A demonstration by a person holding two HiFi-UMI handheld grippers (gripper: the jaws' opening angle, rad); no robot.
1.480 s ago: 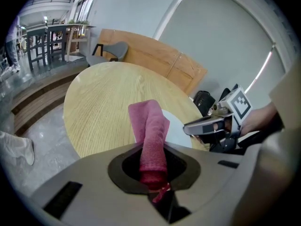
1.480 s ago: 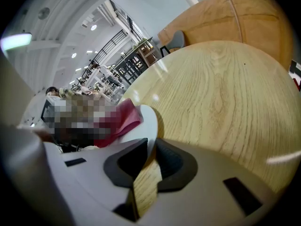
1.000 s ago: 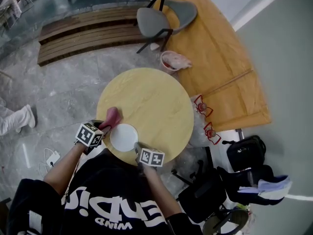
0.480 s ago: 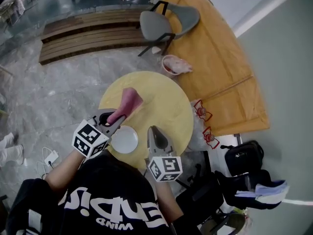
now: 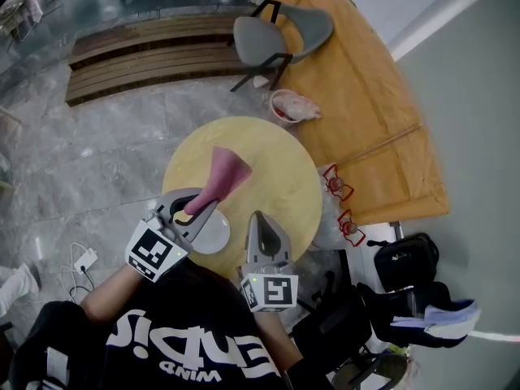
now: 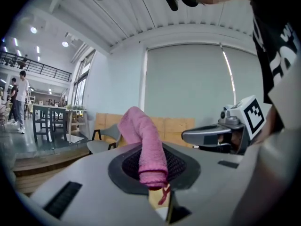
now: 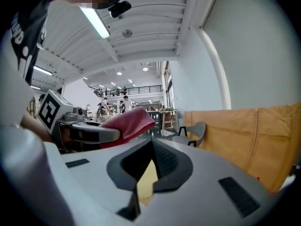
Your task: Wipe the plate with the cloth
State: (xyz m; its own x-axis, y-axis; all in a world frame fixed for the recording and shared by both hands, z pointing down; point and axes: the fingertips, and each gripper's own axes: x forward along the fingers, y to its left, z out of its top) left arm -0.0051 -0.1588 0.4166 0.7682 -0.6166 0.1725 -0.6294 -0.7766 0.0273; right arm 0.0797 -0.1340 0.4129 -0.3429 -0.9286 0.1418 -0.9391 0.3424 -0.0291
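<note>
Over the near edge of the round yellow worktop (image 5: pixel 272 165), head view: both tongs held side by side in the air, pointing away from the person.

Left tongs (image 5: pixel 195 210): clamped on the pink cloth (image 5: pixel 221 173). Left gripper view shows one end of the cloth (image 6: pixel 146 145) pinched between the jaws, the rest standing up and forward past the tips, curled over at the top. Cloth touches neither plate nor worktop.

Right tongs (image 5: pixel 257 218): jaws have just been closing and now meet at the tips. Nothing between them; through the slot behind the tips only a strip of yellow worktop shows.

White plate (image 5: pixel 214 236): lies flat on the worktop at the edge nearest the person, partly covered in the head view by the left tongs above it. Neither pair of tongs touches it.

Cross-check: right gripper view shows the left tongs (image 7: pixel 113 134) just beside it with the cloth (image 7: pixel 129 121) fanned out beyond them.

Surroundings: grey chair (image 5: pixel 280 27) and a bowl (image 5: pixel 289 106) on the floor beyond the worktop.
</note>
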